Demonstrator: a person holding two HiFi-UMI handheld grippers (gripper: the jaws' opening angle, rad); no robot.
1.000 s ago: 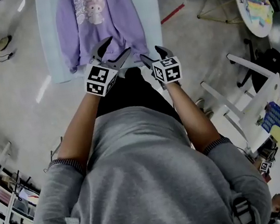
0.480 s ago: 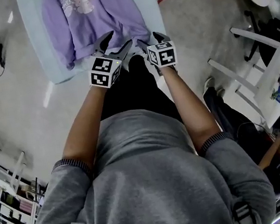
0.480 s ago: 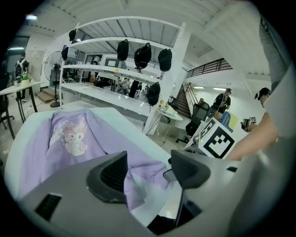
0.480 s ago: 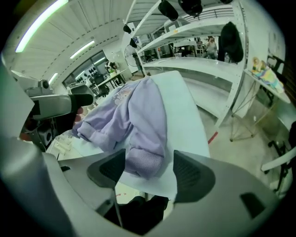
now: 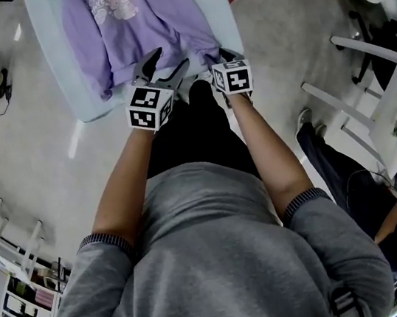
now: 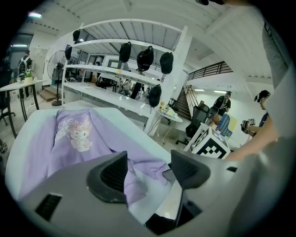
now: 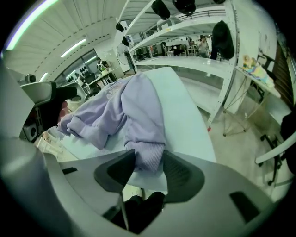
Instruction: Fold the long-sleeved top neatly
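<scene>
Pale-blue table (image 5: 223, 4) carried the lilac long-sleeved top (image 5: 137, 33), laid out print-up w/ its bottom edge at the near end. Step in hand, imo: grabbing that near end for the 1st fold. Left hand-held gripper (image 6: 148, 159) had its jaws apart at the hem, with fabric showing between them but nothing pinched. Right hand-held gripper (image 7: 149, 165) had just been closing, pads touching both sides of the ribbed end (image 7: 148, 153). Cuff or hem corner, couldn't tell. Next, prob: left bites too, then both lift evenly so nothing skews.
</scene>
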